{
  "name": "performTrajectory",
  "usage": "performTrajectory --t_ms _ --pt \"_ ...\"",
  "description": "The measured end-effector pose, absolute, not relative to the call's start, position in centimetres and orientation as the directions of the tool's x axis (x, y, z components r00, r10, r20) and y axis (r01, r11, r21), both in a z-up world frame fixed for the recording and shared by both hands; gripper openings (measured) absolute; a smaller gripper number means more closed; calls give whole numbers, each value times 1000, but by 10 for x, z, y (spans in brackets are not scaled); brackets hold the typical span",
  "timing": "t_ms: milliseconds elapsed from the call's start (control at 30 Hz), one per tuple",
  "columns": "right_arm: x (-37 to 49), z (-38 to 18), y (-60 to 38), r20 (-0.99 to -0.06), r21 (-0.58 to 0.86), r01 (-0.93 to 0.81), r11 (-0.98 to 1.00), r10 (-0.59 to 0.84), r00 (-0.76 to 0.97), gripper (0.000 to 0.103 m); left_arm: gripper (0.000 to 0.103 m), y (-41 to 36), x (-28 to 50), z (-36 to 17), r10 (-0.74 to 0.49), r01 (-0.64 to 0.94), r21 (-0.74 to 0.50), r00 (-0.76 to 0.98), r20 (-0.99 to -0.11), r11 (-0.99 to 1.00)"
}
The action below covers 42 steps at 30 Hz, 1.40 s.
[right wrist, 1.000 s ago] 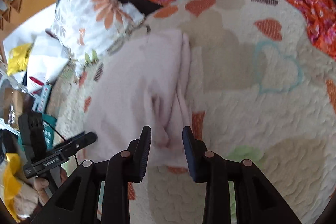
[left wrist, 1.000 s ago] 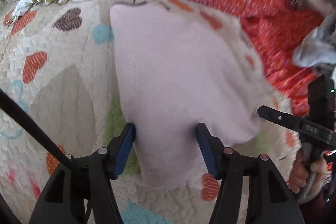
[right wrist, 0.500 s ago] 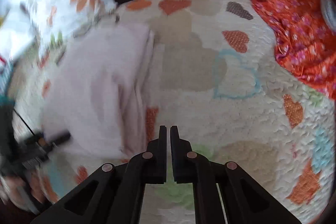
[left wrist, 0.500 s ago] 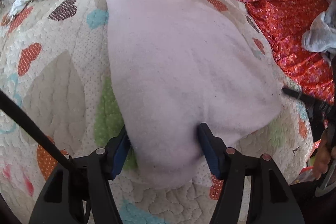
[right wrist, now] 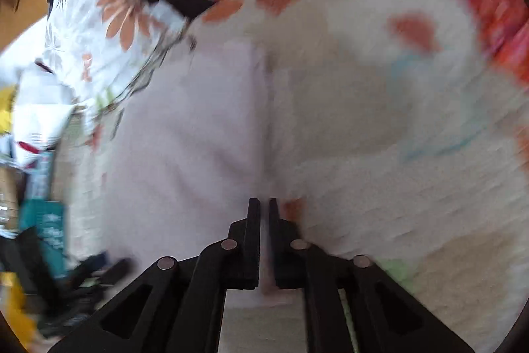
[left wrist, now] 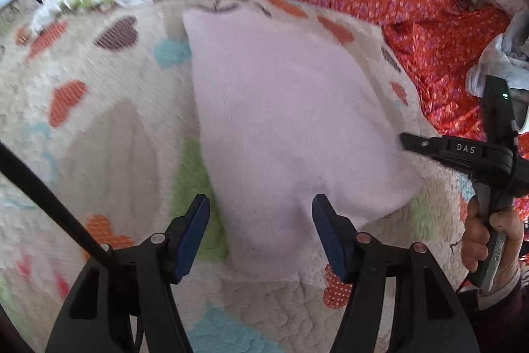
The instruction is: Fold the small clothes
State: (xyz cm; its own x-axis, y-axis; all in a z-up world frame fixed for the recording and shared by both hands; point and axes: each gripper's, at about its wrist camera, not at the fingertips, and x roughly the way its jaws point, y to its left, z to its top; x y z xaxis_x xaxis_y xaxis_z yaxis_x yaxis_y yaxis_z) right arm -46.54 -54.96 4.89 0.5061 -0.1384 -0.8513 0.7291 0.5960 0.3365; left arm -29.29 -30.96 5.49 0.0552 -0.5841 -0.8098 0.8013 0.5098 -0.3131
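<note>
A heart-patterned quilt [left wrist: 109, 128] carries a folded pale pink garment [left wrist: 284, 134].

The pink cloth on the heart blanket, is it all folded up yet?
Partly. The pink cloth already lies flat with layers doubled along one side. The right gripper looks nearly shut at its edge; a grip is unclear. The left gripper is open over its near end. Further folds look left.

The only readable text is "DAS", in small pale capital letters on the black body of the right hand-held gripper [left wrist: 405, 142], seen at the right edge of the left wrist view. The right wrist view is blurred; printing on a teal box [right wrist: 49, 220] at its left edge cannot be read
</note>
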Motion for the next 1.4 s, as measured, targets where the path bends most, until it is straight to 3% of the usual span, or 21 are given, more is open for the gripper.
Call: performTrajectory --t_ms 67,267,400,500,633,733,833,967,1033,1200,1400 --pt "-469 60 -546 -841 271 736 621 -219 495 16 64 -301 -293 61 -584 805 -272 111 -804 527" --pt "-481 73 -537 -810 312 711 630 -215 546 16 64 -284 -291 64 -563 793 -198 210 -799 577" --pt "-484 101 -513 -771 241 696 676 -302 560 21 65 -266 -301 85 -557 764 -78 392 -732 640" --pt "-489 119 -494 -731 217 691 690 -354 583 32 79 -249 -314 106 -557 722 -8 527 -642 692" --pt "-505 136 -461 -672 207 683 700 -406 619 39 102 -218 -334 134 -572 649 3 674 -468 761" --pt "-514 132 -434 -667 193 677 710 -410 622 44 103 -196 -351 146 -553 603 22 744 -376 797" --pt "-519 122 -413 -681 172 678 715 -410 606 45 103 -184 -365 151 -560 609 40 751 -349 792" --pt "-525 108 -393 -695 178 683 709 -401 597 46 103 -173 -376 150 -567 619 38 741 -359 784" --pt "-526 104 -388 -698 167 689 705 -409 588 52 103 -173 -377 144 -595 647 7 705 -384 762" --pt "-525 93 -387 -722 166 699 696 -397 567 55 103 -187 -369 124 -618 714 -59 559 -554 698" --pt "-518 79 -392 -756 147 707 691 -383 531 57 103 -200 -358 99 -554 689 -78 504 -663 720"
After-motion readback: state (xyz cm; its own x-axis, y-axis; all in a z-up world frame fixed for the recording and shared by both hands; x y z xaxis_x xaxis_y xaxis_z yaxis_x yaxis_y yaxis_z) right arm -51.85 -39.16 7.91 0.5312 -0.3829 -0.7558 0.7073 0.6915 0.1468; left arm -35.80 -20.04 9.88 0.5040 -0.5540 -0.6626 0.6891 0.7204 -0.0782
